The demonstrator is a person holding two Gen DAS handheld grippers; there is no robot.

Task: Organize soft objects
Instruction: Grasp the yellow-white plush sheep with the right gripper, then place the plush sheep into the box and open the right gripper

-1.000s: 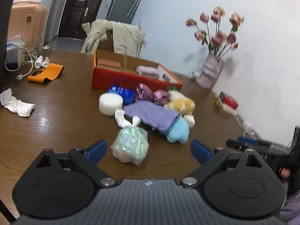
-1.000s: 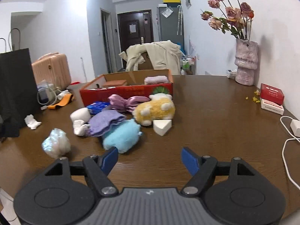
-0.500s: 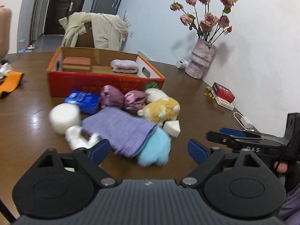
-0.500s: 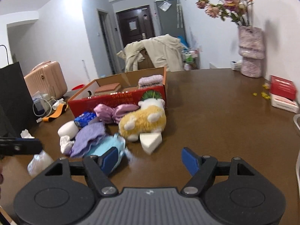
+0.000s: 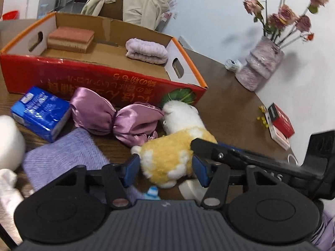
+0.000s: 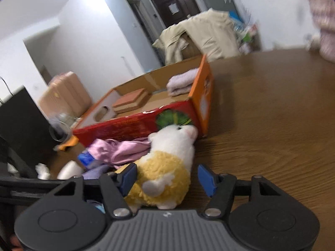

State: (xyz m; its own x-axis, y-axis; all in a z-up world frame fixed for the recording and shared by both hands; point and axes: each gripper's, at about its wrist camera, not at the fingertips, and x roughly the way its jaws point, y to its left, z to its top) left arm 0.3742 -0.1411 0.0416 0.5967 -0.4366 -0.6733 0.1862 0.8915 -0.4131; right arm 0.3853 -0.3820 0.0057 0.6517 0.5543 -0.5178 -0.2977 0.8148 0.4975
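Your wide brown tabletop [image 6: 272, 108] carries everything here, and the biggest thing on it is the red cardboard box [image 5: 104, 83], which holds a folded lilac towel [image 5: 146, 51] at one end and a brown sponge block [image 5: 70, 38] at the other. In front of the box lie a purple knitted cloth [image 5: 62, 152], a shiny purple satin bundle [image 5: 113, 118] and a blue tissue pack [image 5: 39, 114] beside it. The yellow-and-white plush hamster [image 5: 167, 156] lies with its white head just beside the box's green-printed corner and against the satin bundle. Both of your claws sit around this toy: your left claw [image 5: 165, 168] is spread, its blue pads flanking the yellow rear end, though you cannot tell whether they touch the fur. Your right claw [image 6: 167, 176] is likewise spread around the plush body, one pad close against the fur and the other standing apart. A pink vase [image 5: 259, 69] of flowers and a small red box [image 5: 280, 123] stand well apart to the side.
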